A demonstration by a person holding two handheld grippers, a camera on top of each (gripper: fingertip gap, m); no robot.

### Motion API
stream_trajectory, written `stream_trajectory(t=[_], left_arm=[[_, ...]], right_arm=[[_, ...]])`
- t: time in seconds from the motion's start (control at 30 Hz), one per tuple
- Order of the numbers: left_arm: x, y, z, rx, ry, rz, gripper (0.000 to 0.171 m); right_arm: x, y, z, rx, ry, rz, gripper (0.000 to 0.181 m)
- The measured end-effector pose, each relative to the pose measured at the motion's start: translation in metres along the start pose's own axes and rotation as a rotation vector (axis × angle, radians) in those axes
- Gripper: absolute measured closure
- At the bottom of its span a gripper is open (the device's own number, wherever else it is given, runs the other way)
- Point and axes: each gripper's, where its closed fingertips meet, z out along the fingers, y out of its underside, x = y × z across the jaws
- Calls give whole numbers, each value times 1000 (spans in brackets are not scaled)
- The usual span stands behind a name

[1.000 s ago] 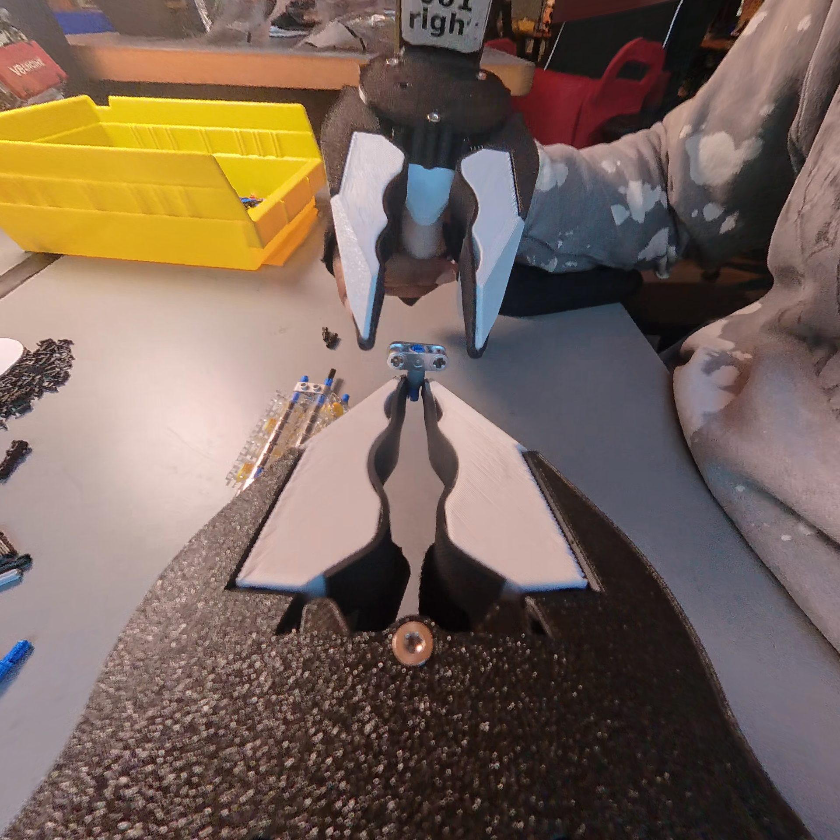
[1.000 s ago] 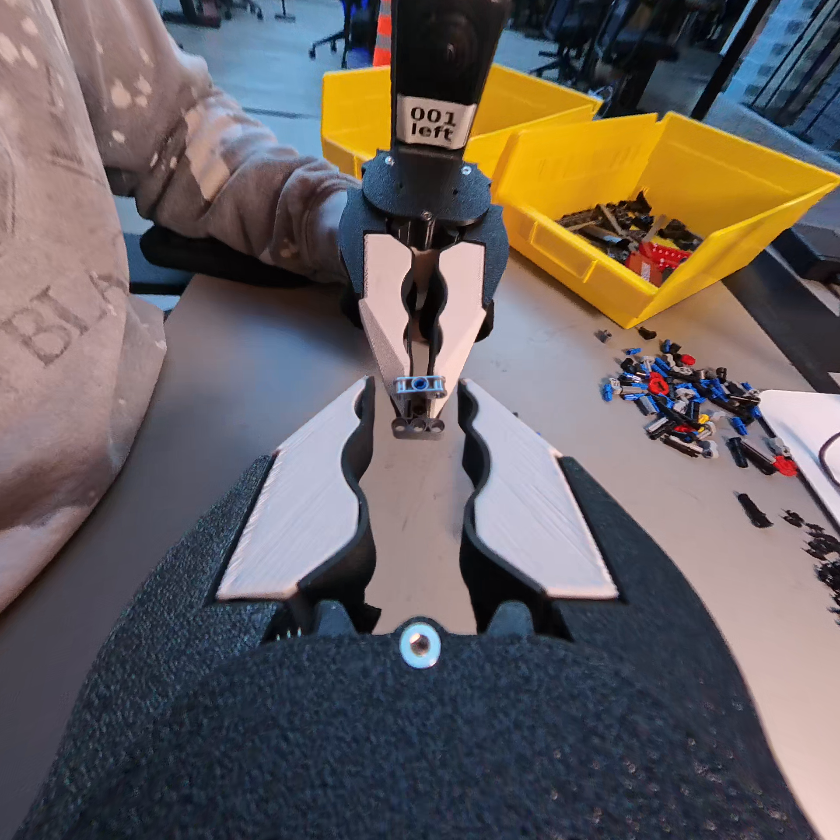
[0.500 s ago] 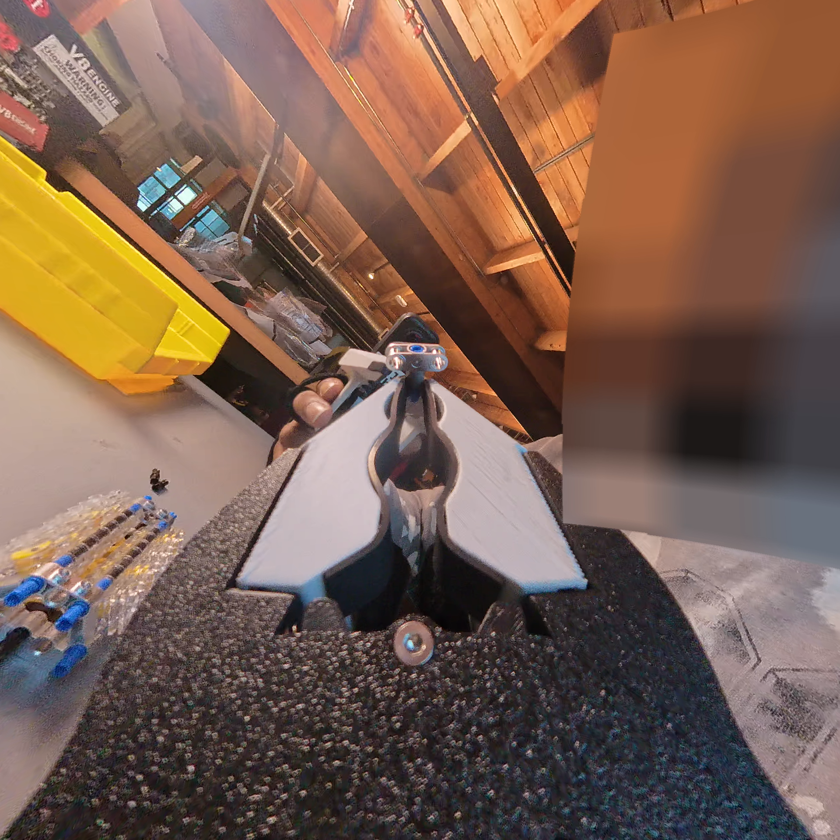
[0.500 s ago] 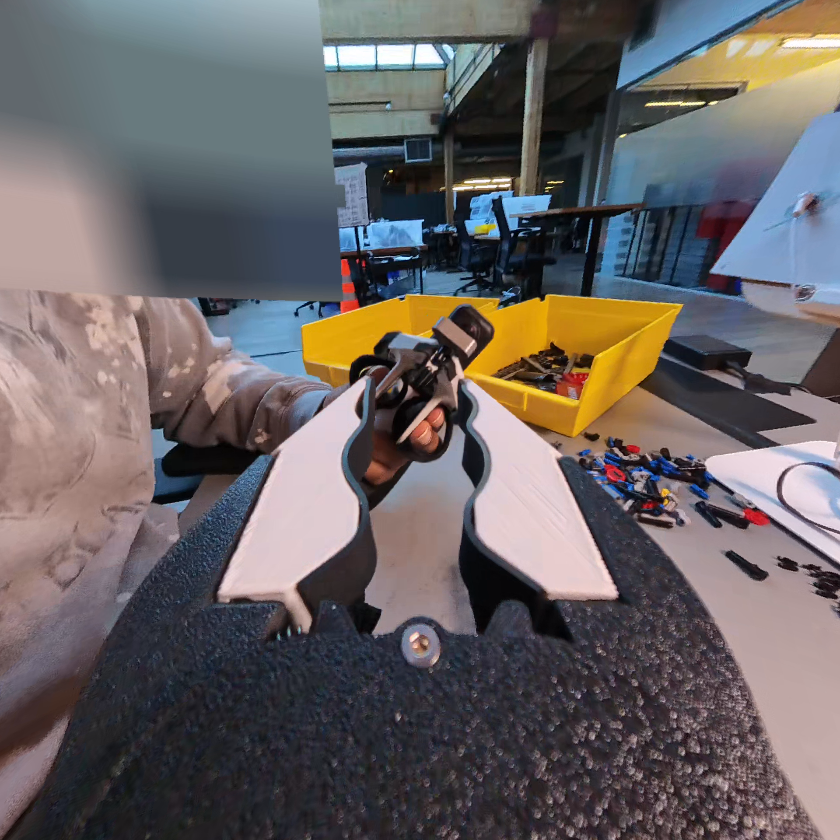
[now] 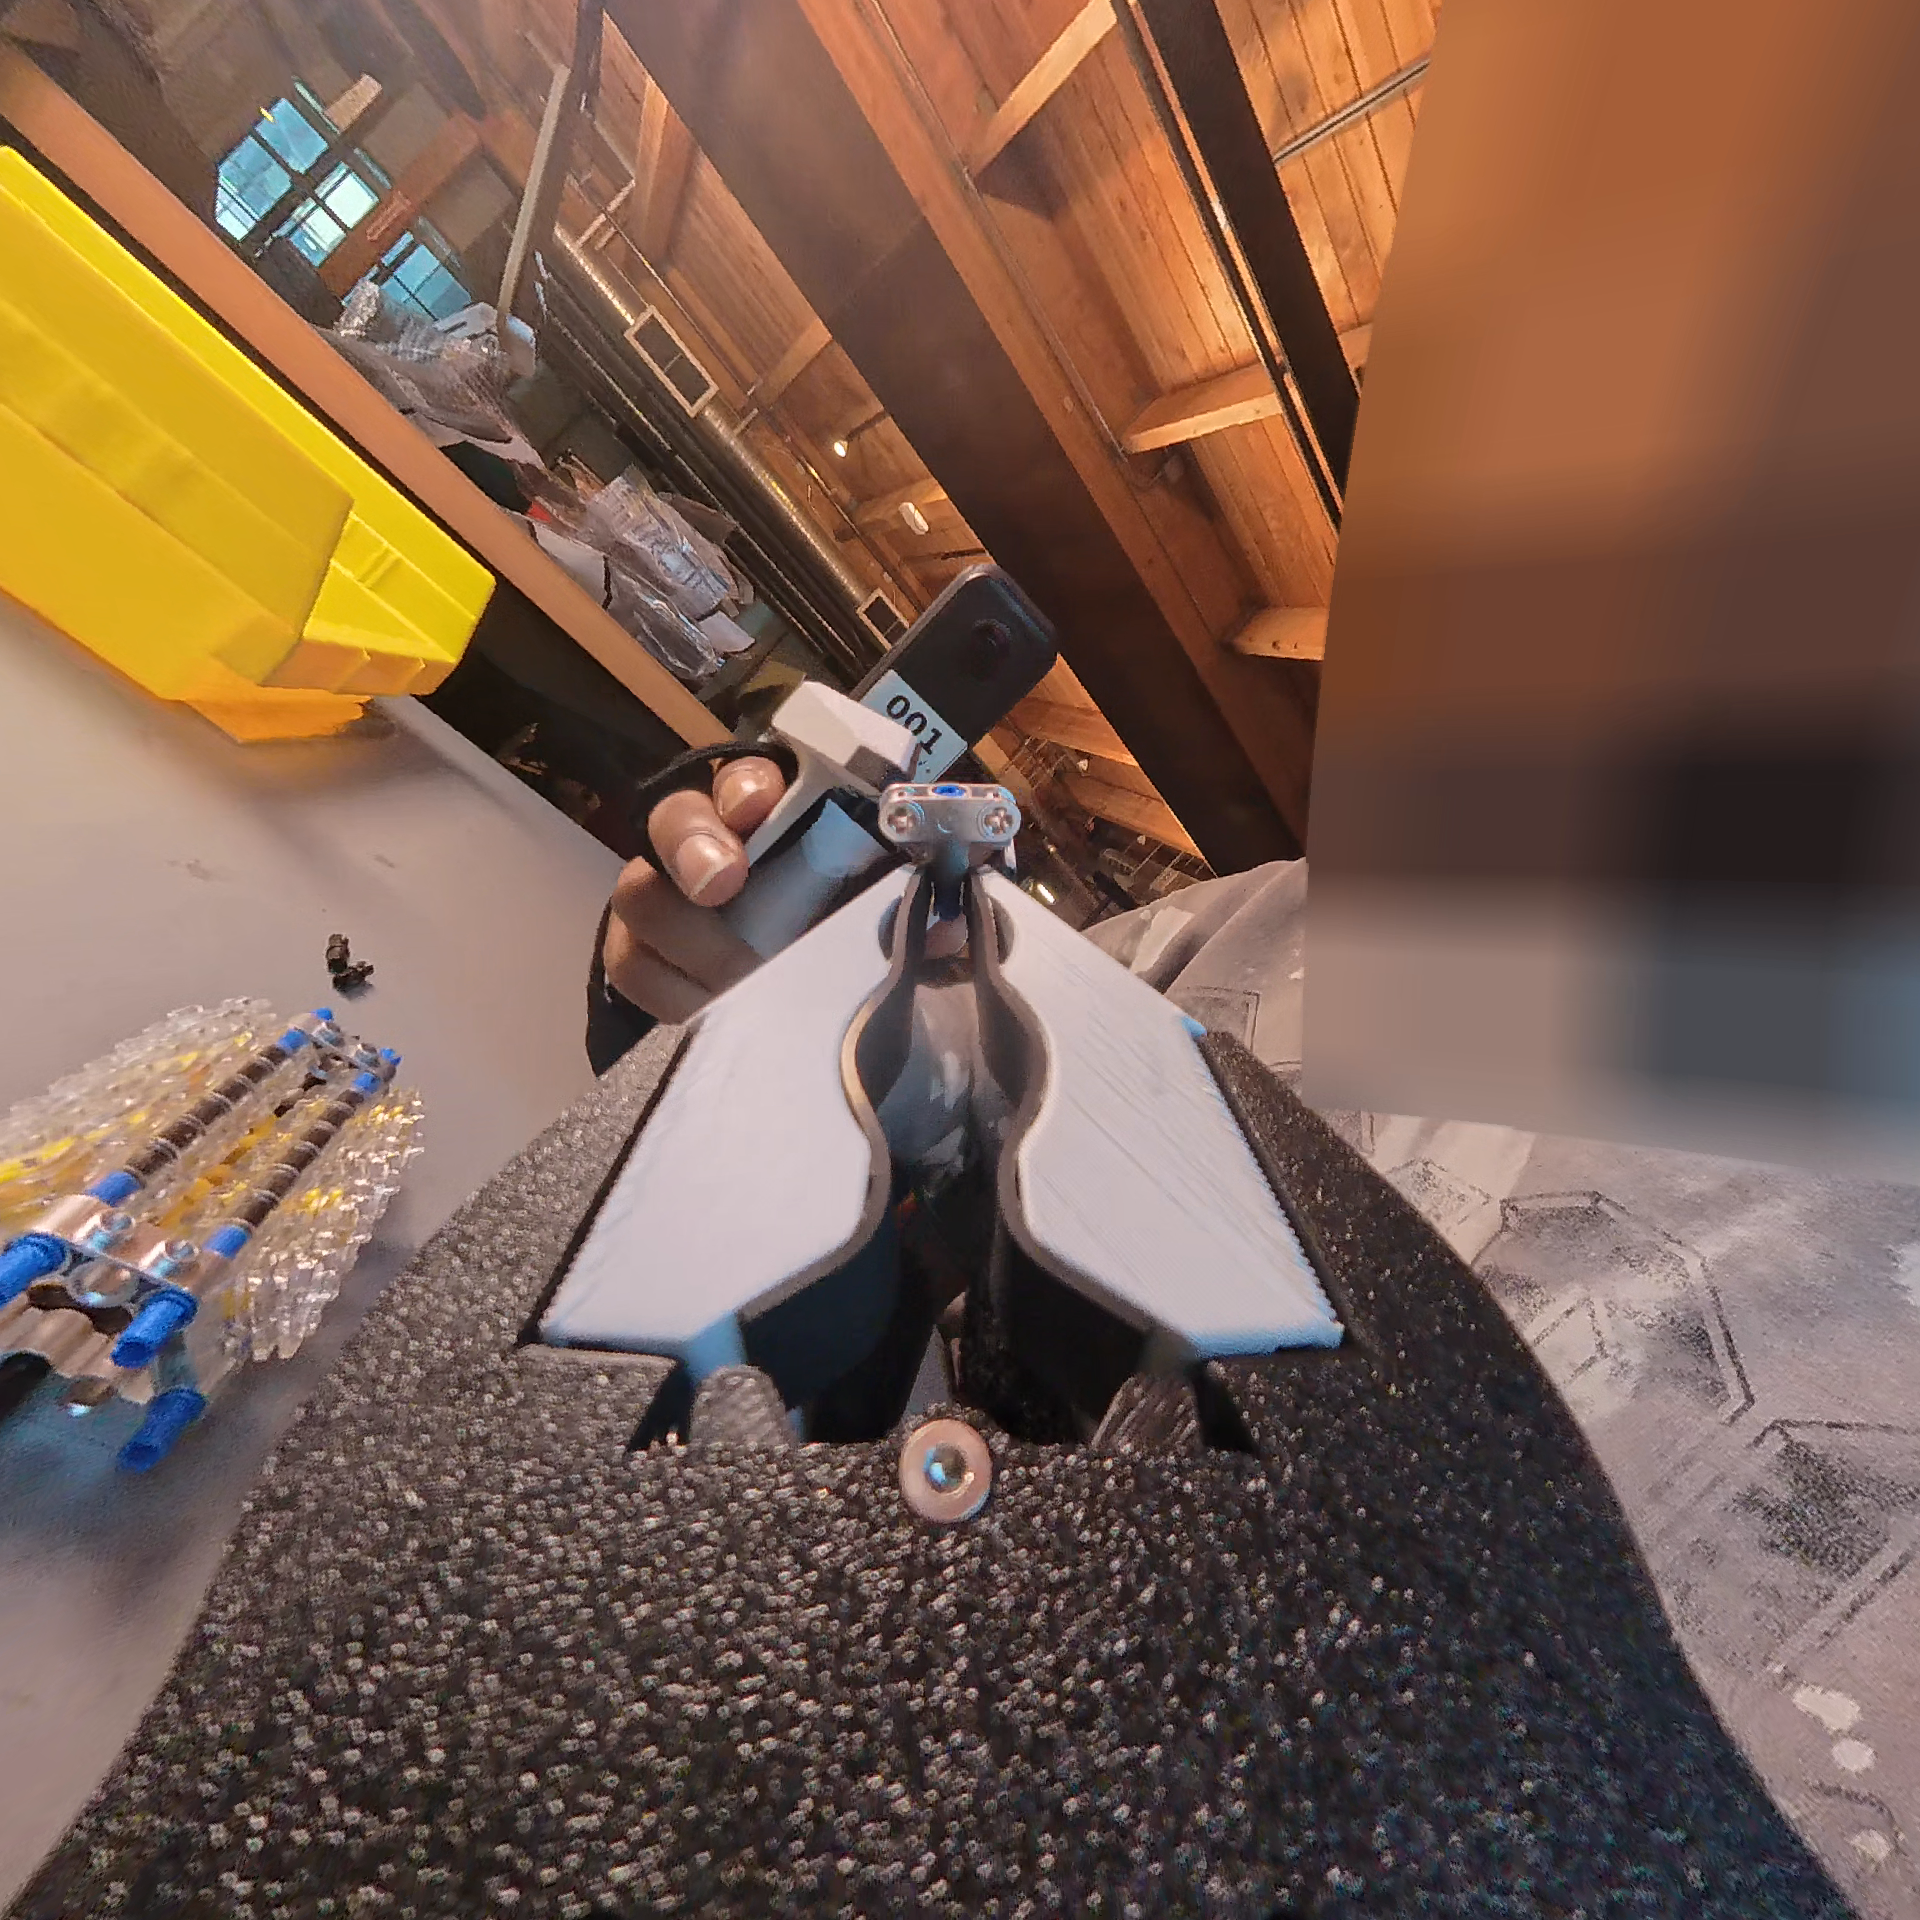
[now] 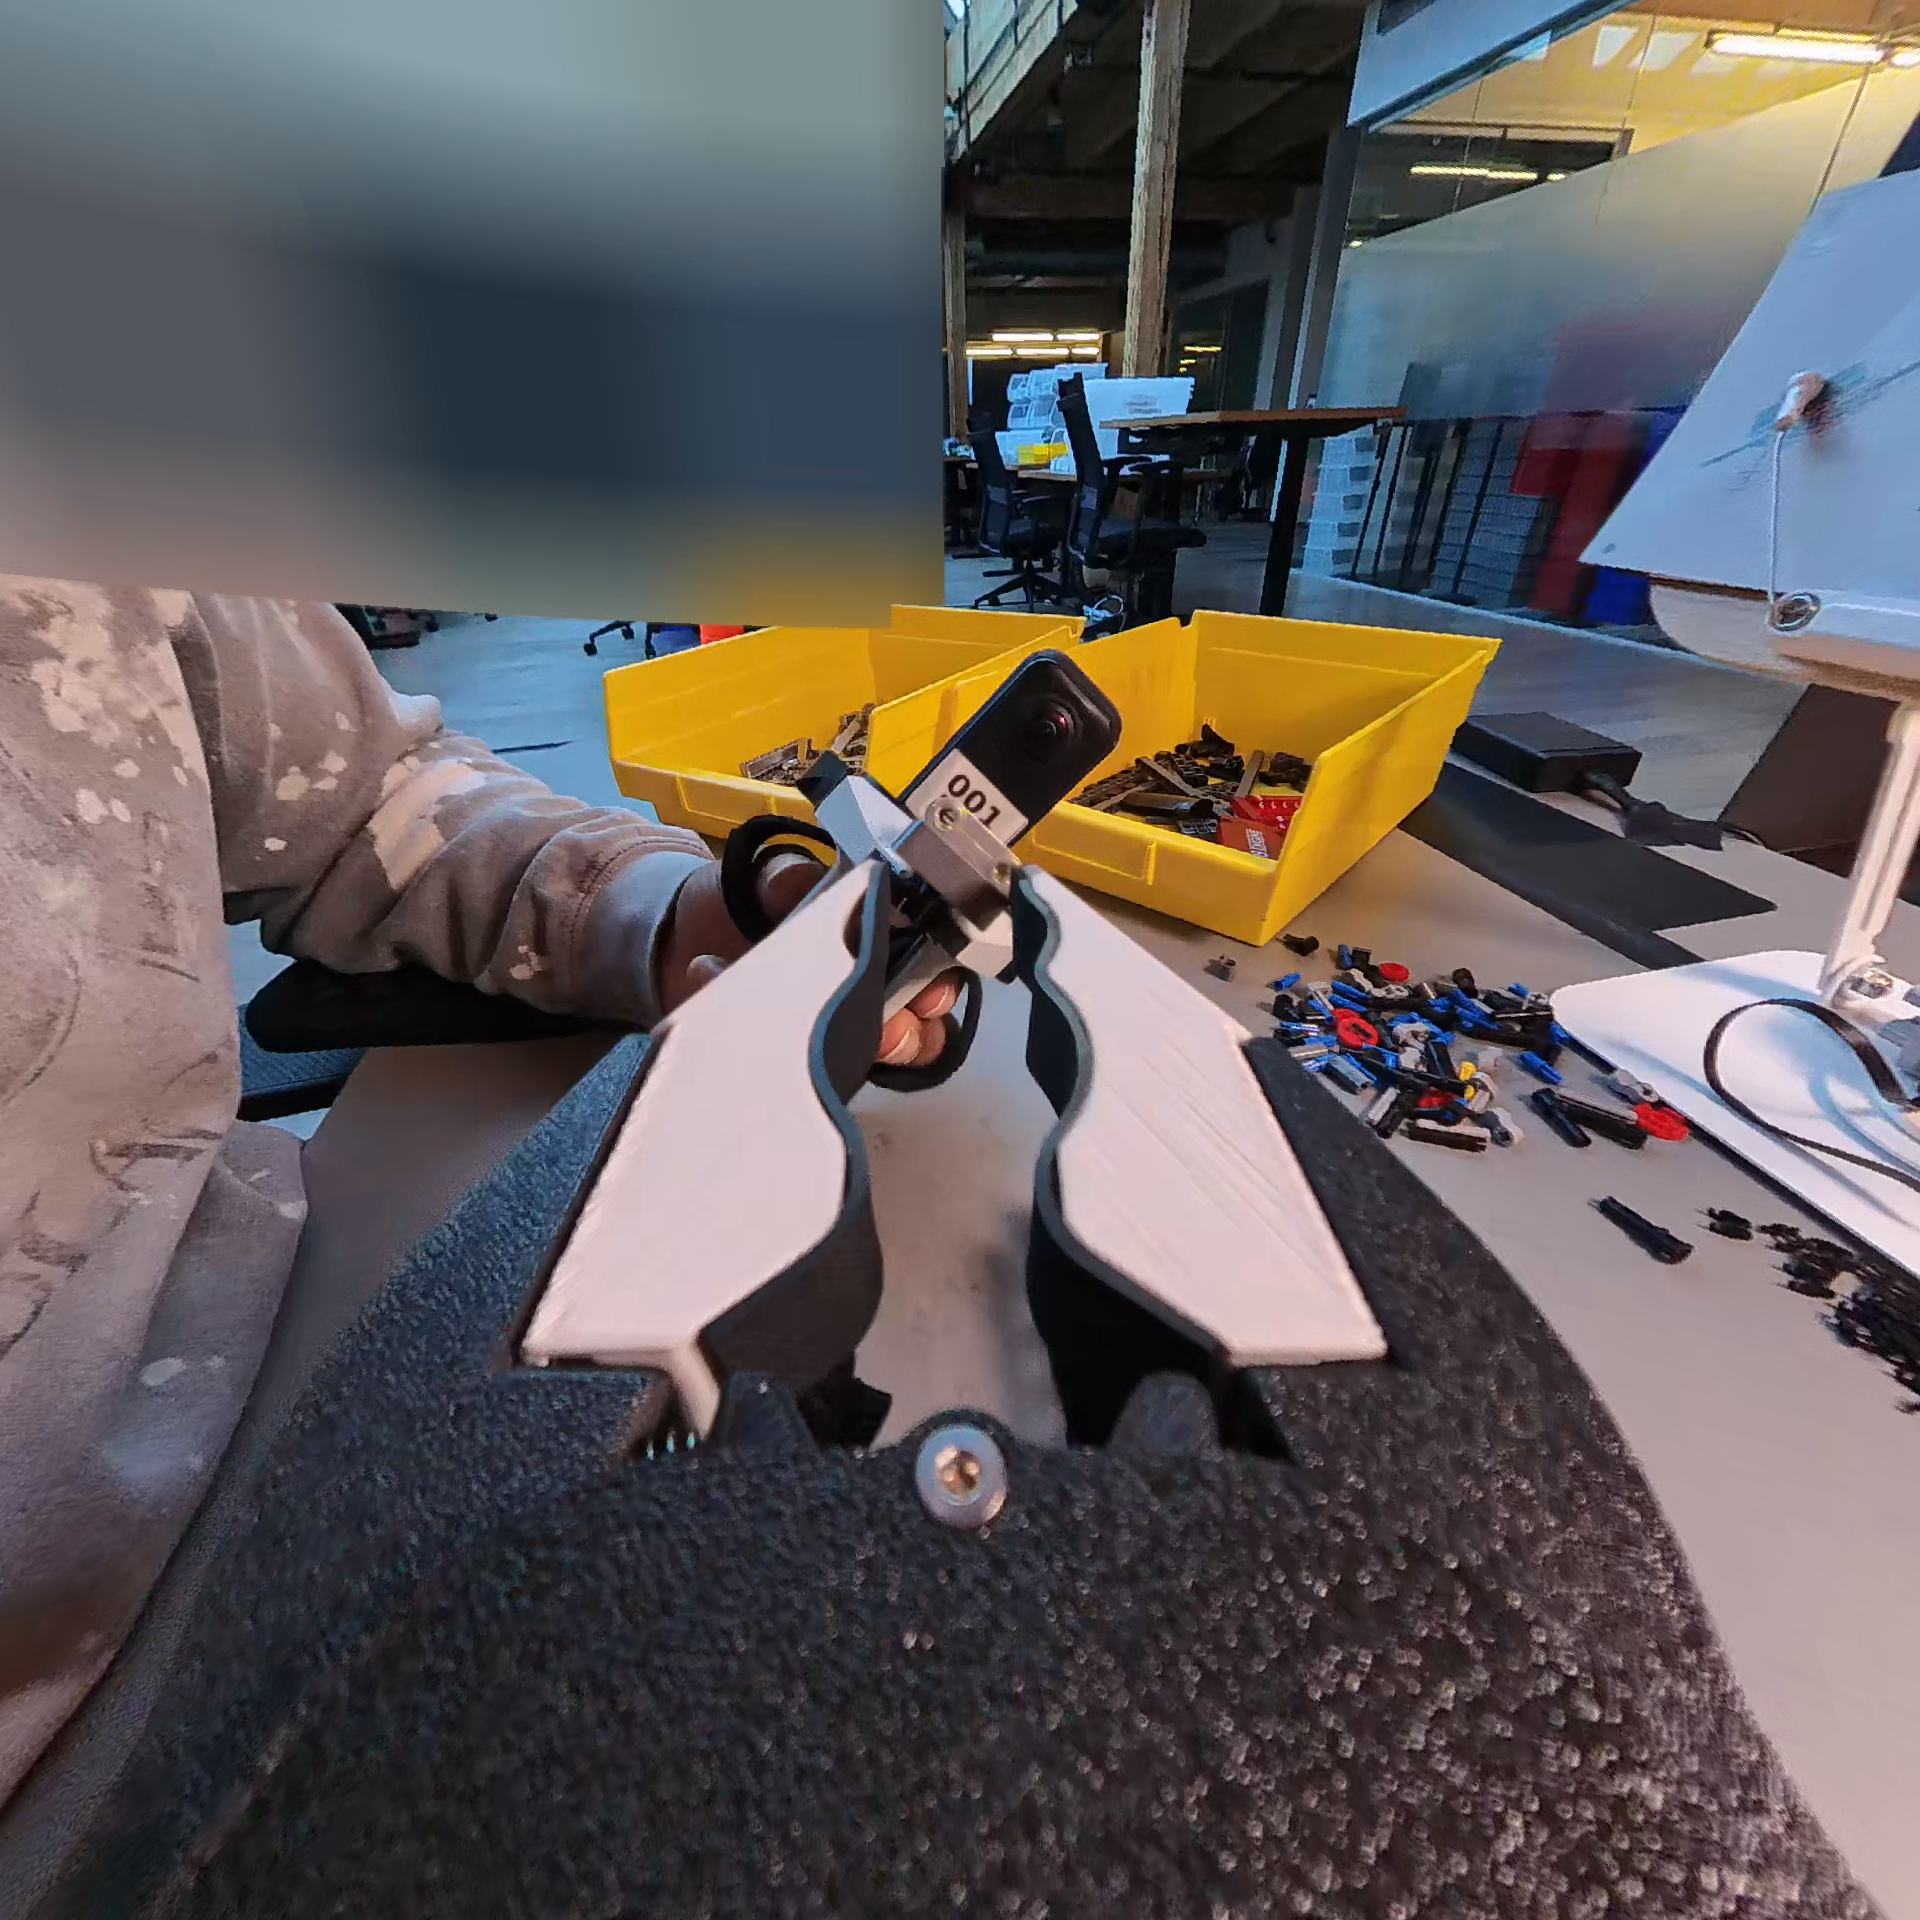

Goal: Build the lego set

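At the tips of the left gripper [image 5: 943, 896], jaws narrowed onto the stem of a small grey cross-beam piece [image 5: 948, 822] — its long axis crosswise to the fingers, raised off the table [image 5: 260, 883]; beyond, the right gripper [image 6: 948, 904] stands wide and empty — nearest the yellow bins [image 6: 1299, 862]

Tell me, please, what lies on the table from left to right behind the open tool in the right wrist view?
Two yellow bins → heap of small blue, black and red parts → white stand base with a black cable.
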Motion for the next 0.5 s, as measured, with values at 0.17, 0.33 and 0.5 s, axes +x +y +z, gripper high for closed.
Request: stream_trajectory(t=[0.17,0.33,0.5], left_arm=[[-2,4,-1,-45,-27,34,165],[-4,5,-5,-78,-57,62,160],[-10,-3,-12,-50,-103,51,156]], right_arm=[[-4,4,-2,-13,-22,-28,169],[-2,9,-5,-43,8,-108,175],[0,8,-7,-63,67,-236,175]])
